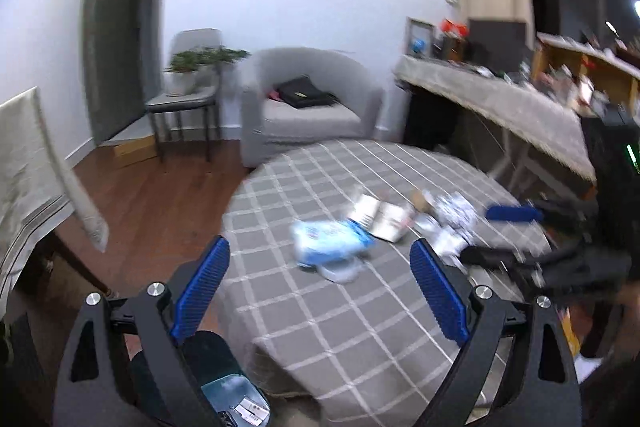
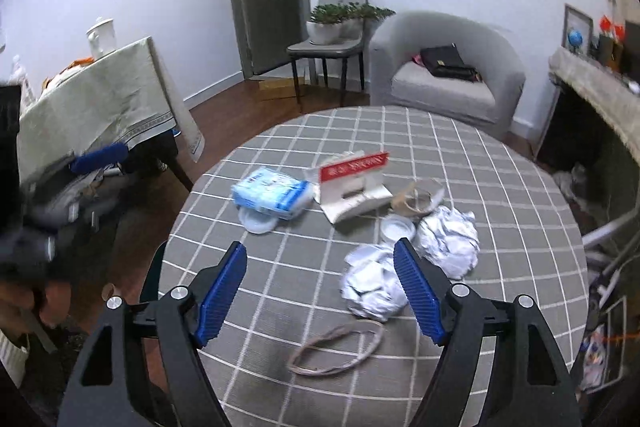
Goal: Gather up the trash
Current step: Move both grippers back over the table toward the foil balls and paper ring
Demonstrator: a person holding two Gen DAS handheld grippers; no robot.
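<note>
- Nothing looks collected yet: all the rubbish I can see lies on the round desk with the grey, white-checked cloth point(image 2: 500, 187), and neither pair of tongs holds anything.
- I take the white folded card box with the red printed strip point(image 2: 354, 187) as my landmark, near the middle of the desk.
- Left of the box, just beside it, lies the blue-and-white soft plastic packet point(image 2: 272, 193), with a pale round plastic lid point(image 2: 258, 221) poking out from under its near edge.
- Right of the box sits a torn beige cardboard scrap point(image 2: 416, 201), touching or nearly touching it; I cannot tell which.
- Nearer than the box lie two crumpled white paper balls point(image 2: 450, 241) and point(image 2: 370, 285), close together, with a small white round lid point(image 2: 396, 229) between them and the box.
- Nearest of all, well on this side of the box, lies a loose tan looped band point(image 2: 336, 345).
- The right tongs point(image 2: 320, 289) are spread wide and empty, poised over the near paper ball and the band.
- The left tongs point(image 1: 320, 287) are also released and empty, hanging at the desk's edge short of the blue packet; that view is blurred.
- A dark bin-like container point(image 1: 224, 379) shows below the left tongs; its contents are unclear.
- By my reckoning the whole job remains, every piece still to be lifted.
</note>
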